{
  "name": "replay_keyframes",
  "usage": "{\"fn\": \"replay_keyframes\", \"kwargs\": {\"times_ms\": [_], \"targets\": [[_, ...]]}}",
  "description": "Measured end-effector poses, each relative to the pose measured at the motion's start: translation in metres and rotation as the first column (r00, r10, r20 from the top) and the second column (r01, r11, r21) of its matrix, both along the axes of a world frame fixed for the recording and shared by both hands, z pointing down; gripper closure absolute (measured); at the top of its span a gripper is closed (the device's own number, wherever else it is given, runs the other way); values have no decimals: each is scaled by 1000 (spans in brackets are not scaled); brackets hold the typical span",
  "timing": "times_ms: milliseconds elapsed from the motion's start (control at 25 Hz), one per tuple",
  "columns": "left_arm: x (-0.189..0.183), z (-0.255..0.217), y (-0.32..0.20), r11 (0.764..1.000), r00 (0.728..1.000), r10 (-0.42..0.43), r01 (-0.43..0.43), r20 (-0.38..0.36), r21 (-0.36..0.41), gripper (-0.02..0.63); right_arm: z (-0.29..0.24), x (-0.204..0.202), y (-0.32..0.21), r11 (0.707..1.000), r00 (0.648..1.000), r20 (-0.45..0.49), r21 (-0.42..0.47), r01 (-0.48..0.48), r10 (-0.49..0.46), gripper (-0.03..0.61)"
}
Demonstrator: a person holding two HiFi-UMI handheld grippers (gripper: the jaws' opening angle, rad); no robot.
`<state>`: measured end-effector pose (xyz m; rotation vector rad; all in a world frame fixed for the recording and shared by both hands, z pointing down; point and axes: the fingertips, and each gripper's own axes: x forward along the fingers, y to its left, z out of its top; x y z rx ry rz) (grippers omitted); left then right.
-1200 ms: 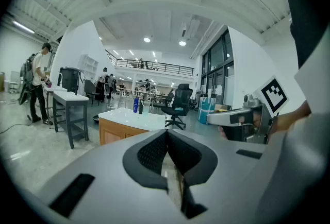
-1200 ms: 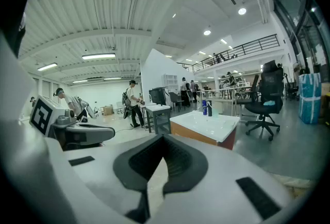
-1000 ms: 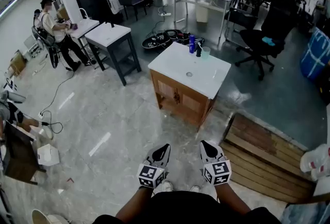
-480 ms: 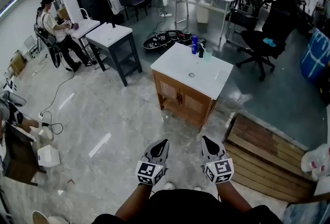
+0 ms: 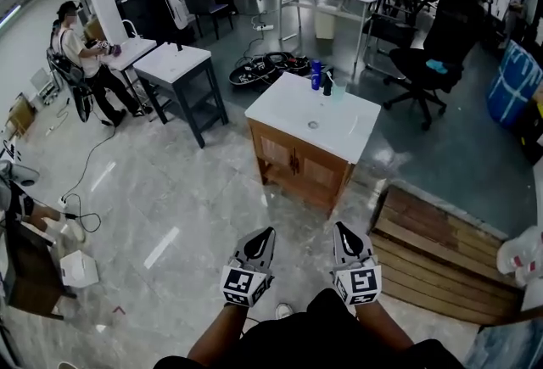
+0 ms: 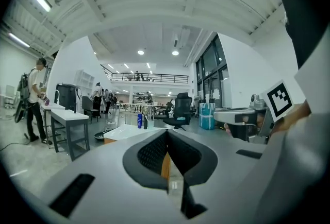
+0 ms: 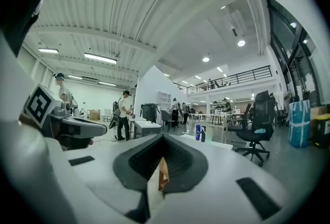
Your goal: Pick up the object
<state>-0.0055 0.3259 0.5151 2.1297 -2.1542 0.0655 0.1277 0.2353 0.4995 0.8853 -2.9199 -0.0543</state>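
Two grippers: the left gripper [image 5: 268, 232] and the right gripper [image 5: 340, 226] sit side by side low in the head view, close to the person's body, tips toward the cabinet [image 5: 299, 162].
Left jaws: pressed together at the tip with nothing between them; a sliver of cabinet wood shows through the slit.
Right jaws: likewise closed and empty.
Cabinet: wooden with a white top, well apart from both grippers across the marble floor.
Possible objects: a blue bottle [image 5: 316, 74], a dark bottle [image 5: 327, 83] and a clear cup [image 5: 338, 87] are grouped at the top's far corner, untouched.
Head view only: a wooden platform [image 5: 433, 253] at the right and a seated person [image 5: 81, 45] at the left.
Gripper views only: the ceiling, a mezzanine railing [image 6: 136, 78], and the other gripper's marker cube [image 6: 281, 99].
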Motion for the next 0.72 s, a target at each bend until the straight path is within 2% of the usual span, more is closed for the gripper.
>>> {"fn": "replay_keyframes", "kwargs": {"times_ms": [320,720], "targets": [[-17,-8,-31,1000,1000,1,-2,25,4,600,-5,-19,-34,1000,1000,21,5,6,-6,560],[-59,-16,-112,1000,999,-20,19,38,21,600,-4,-60,-123,998,998,24,-23,50,-50,560]]}}
